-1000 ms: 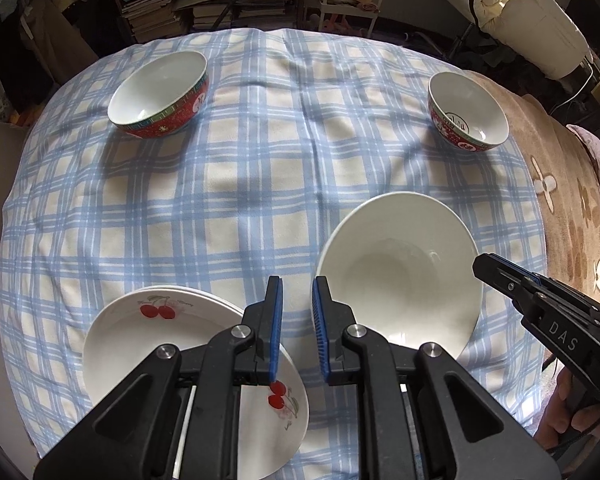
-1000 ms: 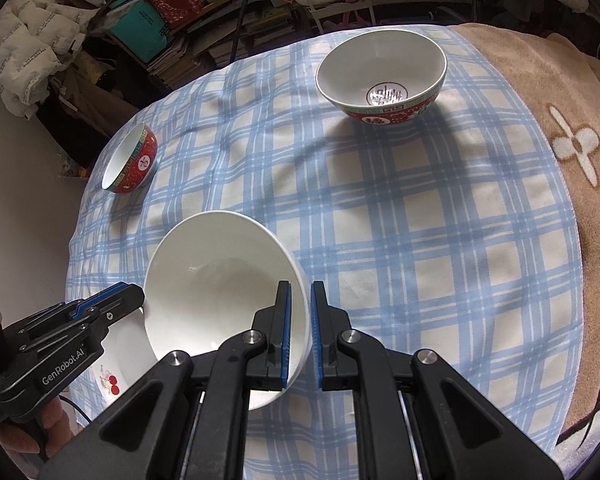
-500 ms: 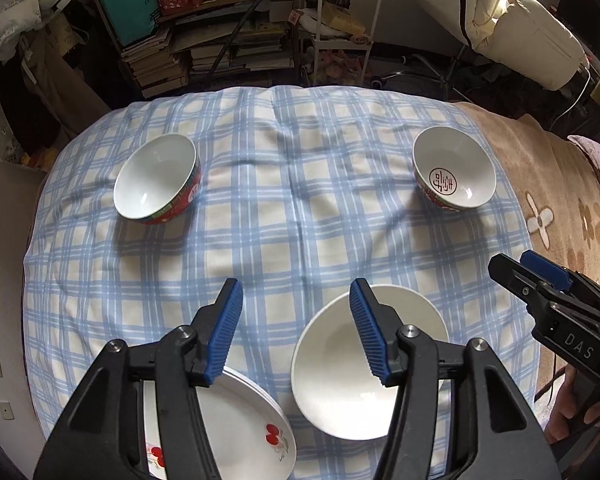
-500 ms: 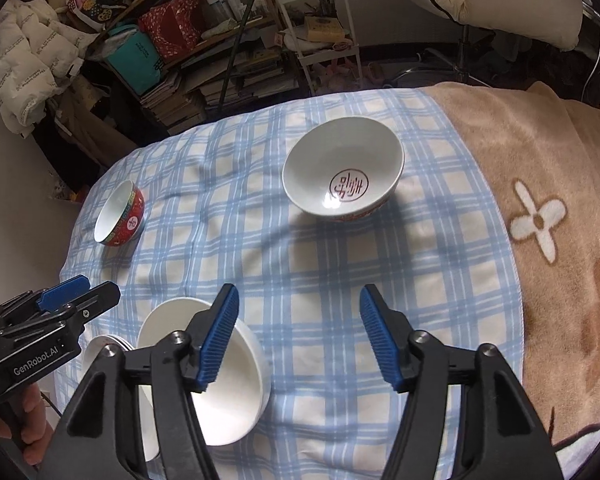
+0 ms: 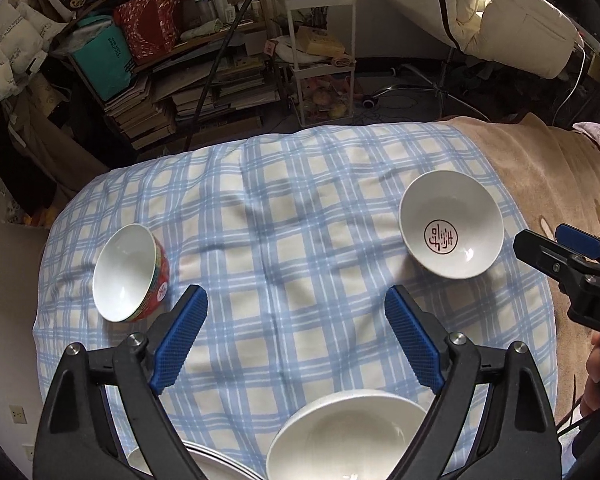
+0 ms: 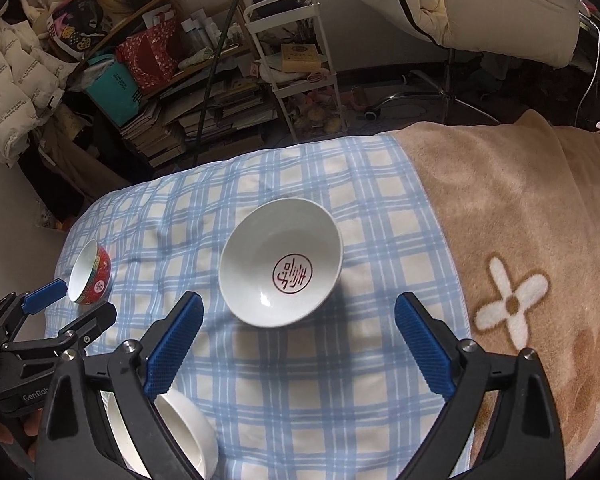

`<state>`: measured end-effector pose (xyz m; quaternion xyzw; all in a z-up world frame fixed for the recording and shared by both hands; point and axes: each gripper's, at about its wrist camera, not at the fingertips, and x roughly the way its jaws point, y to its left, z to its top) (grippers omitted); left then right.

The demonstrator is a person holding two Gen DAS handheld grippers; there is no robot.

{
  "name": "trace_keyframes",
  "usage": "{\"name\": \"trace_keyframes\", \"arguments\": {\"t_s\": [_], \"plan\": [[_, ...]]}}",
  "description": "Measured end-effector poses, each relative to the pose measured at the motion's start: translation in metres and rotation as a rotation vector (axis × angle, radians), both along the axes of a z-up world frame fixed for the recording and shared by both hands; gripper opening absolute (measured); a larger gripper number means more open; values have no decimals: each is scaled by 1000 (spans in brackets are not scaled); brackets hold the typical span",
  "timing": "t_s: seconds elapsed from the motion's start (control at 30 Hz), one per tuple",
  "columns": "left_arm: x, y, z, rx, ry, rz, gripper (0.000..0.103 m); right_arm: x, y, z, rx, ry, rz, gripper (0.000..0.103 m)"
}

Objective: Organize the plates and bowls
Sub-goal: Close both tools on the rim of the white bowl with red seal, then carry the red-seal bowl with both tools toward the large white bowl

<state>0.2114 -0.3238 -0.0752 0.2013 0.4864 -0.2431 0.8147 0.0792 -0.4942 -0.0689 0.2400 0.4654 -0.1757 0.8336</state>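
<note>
Both grippers are hanging above the checked cloth (image 5: pixel 300 248) with jaws spread wide and nothing between them, as if readying for the next pick. The right gripper (image 6: pixel 298 344) is facing the bowl with the red seal (image 6: pixel 281 261), just beyond its fingertips, likely its target. The left gripper (image 5: pixel 296 340) is sitting over the plain white bowl (image 5: pixel 346 436) at the near edge, beside the stacked plates (image 5: pixel 204 460). The red-sided bowl (image 5: pixel 130 273) is tipping on the far left, probably because the soft bedding is giving under it.
</note>
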Motion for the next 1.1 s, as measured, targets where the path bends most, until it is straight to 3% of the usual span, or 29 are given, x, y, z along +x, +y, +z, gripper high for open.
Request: {"name": "trace_keyframes", "arguments": {"t_s": [0.3, 0.5, 0.7, 0.77, 0.83, 1.1], "plan": [[23, -41, -26, -42, 33, -25, 89, 15, -34, -34, 22, 50, -8, 100], [24, -65, -43, -25, 21, -71, 89, 22, -45, -49, 62, 64, -3, 76], [28, -79, -65, -15, 68, -85, 87, 27, -51, -64, 108, 77, 6, 48], [30, -80, -71, -15, 85, -84, 81, 28, -51, -69, 116, 88, 7, 36], [30, -82, -78, -17, 115, -90, 67, 30, -50, -73, 136, 87, 13, 29], [33, -93, -96, -119, 297, -90, 14, 36, -40, -76, 122, 108, 45, 13]]}}
